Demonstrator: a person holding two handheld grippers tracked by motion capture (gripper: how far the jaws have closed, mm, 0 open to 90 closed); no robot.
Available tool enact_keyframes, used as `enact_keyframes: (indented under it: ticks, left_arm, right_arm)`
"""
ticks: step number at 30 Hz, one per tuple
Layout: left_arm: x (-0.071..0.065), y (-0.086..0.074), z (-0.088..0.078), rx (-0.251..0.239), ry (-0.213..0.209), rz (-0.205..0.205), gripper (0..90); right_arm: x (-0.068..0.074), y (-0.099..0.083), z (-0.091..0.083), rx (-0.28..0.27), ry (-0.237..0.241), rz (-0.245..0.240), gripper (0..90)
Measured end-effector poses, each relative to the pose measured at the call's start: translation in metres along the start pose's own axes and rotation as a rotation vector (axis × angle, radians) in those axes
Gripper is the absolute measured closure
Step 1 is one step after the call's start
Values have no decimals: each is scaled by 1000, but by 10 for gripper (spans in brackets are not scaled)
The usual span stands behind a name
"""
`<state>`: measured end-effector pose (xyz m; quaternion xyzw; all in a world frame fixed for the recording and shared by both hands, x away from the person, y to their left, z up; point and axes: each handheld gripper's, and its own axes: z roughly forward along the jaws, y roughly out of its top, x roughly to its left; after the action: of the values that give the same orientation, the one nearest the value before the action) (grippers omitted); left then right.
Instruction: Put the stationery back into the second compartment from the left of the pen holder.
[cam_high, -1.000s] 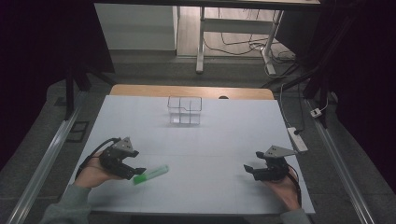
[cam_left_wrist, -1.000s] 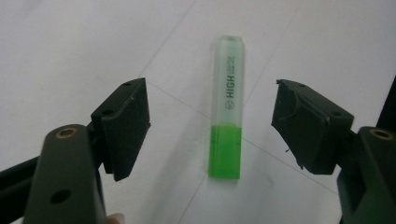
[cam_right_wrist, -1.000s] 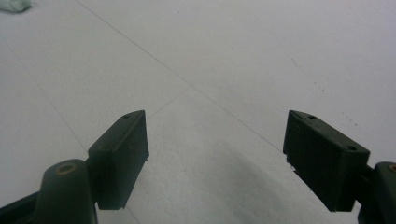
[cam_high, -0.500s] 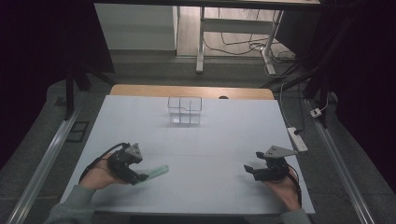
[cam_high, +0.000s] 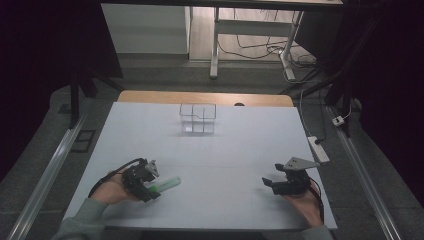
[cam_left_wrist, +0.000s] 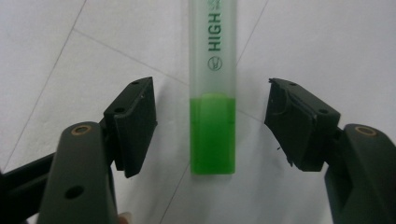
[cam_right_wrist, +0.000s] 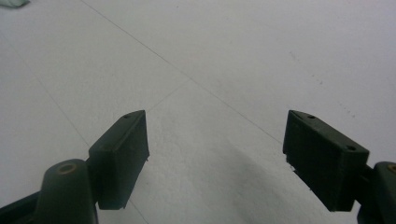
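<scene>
Near the front left of the white table (cam_high: 225, 150), the left claw (cam_high: 150, 187) sits low over the surface with its jaws spread wide, one on either side of a green highlighter (cam_high: 165, 185). In the left gripper view, the highlighter (cam_left_wrist: 212, 93) lies flat on the table between the two black jaws, apart from both: its bright green end points toward the claw and its frosted, translucent barrel, printed with the letters "HIGH", runs away from it. A clear gap of table shows on each side between the pen and the jaw pads. The left hand (cam_high: 112, 190), in a grey sleeve (cam_high: 82, 220), holds this claw from the bottom edge of the high view, and a black cable (cam_high: 107, 175) loops beside it.

At the front right of the table, the right claw (cam_high: 272, 184) rests in the right hand (cam_high: 305, 205), with a grey three-cornered plate (cam_high: 299, 164) on top. In the right gripper view its jaws stand wide apart over bare table (cam_right_wrist: 210, 70), with nothing between them.

A clear, compartmented plastic box (cam_high: 198, 118) stands toward the far middle of the table, well apart from both claws and from the highlighter. A wooden strip (cam_high: 150, 96) of tabletop shows past the white covering at the far edge. Beyond the table, on the right, a white power strip (cam_high: 319, 149) lies on the grey floor (cam_high: 350, 165).
</scene>
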<state>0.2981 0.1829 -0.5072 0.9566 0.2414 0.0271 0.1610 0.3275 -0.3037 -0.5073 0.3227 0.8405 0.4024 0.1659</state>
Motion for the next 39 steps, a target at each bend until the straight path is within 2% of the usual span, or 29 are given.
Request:
enact_keyframes:
  ticks: [5, 7, 10, 14, 16, 26, 28, 32, 39]
  left_arm:
    - [0, 0, 5, 34, 9, 2, 408]
    - [0, -1, 5, 28, -8, 7, 460]
    - [0, -2, 5, 23, -13, 10, 518]
    - [0, -3, 4, 13, -11, 9, 659]
    - [1, -4, 4, 11, -16, -5, 664]
    - [2, -6, 2, -1, -10, -4, 668]
    - [3, -8, 0, -14, -2, -11, 668]
    - [5, -12, -9, -91, 4, -25, 668]
    - [7, -15, -18, -179, 16, -58, 668]
  right_arm:
    - [1, 0, 1, 4, 1, -2, 216]
    - [1, 0, 1, 6, 1, -3, 217]
    - [0, 0, 0, 4, -3, -1, 217]
    - [0, 0, -1, 6, -1, 0, 217]
    - [0, -1, 0, 9, -1, -3, 217]
    - [1, -1, -1, 9, -3, 1, 217]
    - [1, -1, -1, 6, -3, 3, 218]
    - [0, -1, 0, 4, -2, 2, 218]
    - [1, -1, -1, 8, -6, 1, 219]
